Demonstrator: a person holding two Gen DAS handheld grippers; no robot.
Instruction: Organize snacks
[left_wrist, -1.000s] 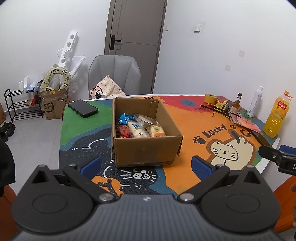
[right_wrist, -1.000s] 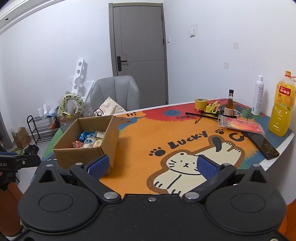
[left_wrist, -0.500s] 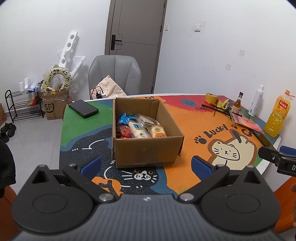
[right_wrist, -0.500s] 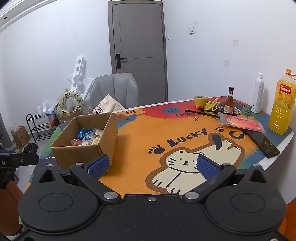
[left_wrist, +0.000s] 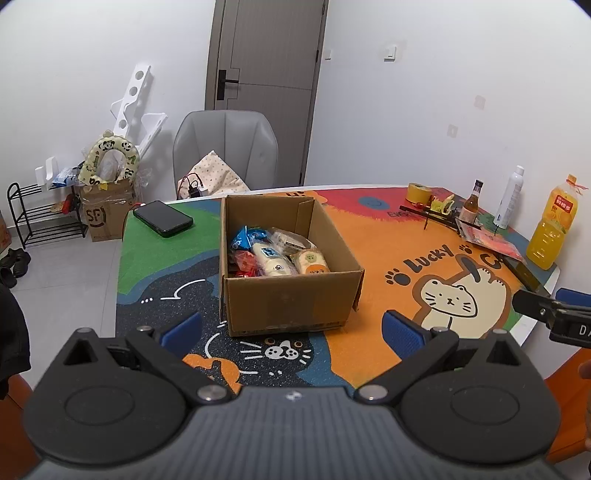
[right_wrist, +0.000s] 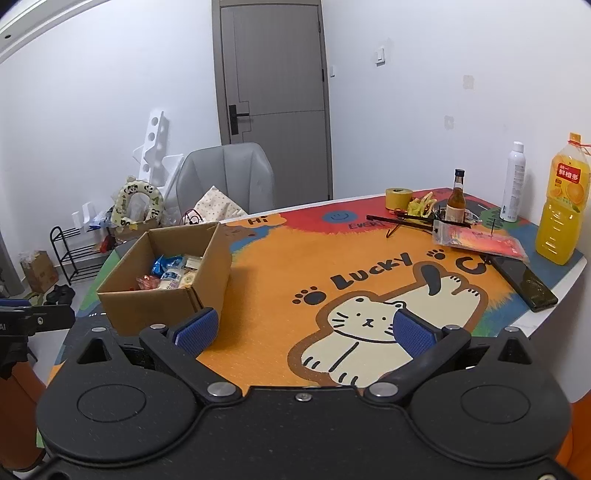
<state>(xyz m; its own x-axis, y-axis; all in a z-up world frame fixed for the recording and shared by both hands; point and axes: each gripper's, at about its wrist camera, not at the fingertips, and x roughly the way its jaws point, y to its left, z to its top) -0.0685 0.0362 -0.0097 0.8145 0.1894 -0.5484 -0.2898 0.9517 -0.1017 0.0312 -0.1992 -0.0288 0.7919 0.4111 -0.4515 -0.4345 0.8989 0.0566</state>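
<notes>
A: Where do the snacks sit?

B: All gathered inside the open cardboard box (left_wrist: 291, 266), flaps up, on the printed table mat (left_wrist: 369, 236). A blue packet (left_wrist: 242, 238), a red one (left_wrist: 245, 262), a pale roll (left_wrist: 271, 260) and an orange-labelled pack (left_wrist: 312, 263) are crowded together and overlapping, mostly toward the box's near and left part. No loose snack shows on the mat around the box.

A: And the grippers?

B: Left gripper (left_wrist: 291, 328) is spread wide, nothing between its blue pads, held back from the box's near wall and centred on it, which to me reads as a square line to reach in from. Right gripper (right_wrist: 303, 328) is likewise wide and empty, over the cat drawing, box off to its left; it hangs clear, perhaps so as not to crowd the left one.

A: So how far along?

B: It fits two readings. Snacks in the box could be a tidied result with both tools drawn away, or a jumbled supply waiting to be sorted out. The heap looks unsorted, but the far corner of the box is hidden by its wall, so I won't settle it.

A: Other clutter?

B: Kept to the edges: a phone (left_wrist: 163, 218) on the green patch, a juice bottle (right_wrist: 563, 199), a tape roll (right_wrist: 399, 197) and a flat red packet (right_wrist: 484, 242) at the far right. Whether that packet is a snack I cannot tell.
</notes>
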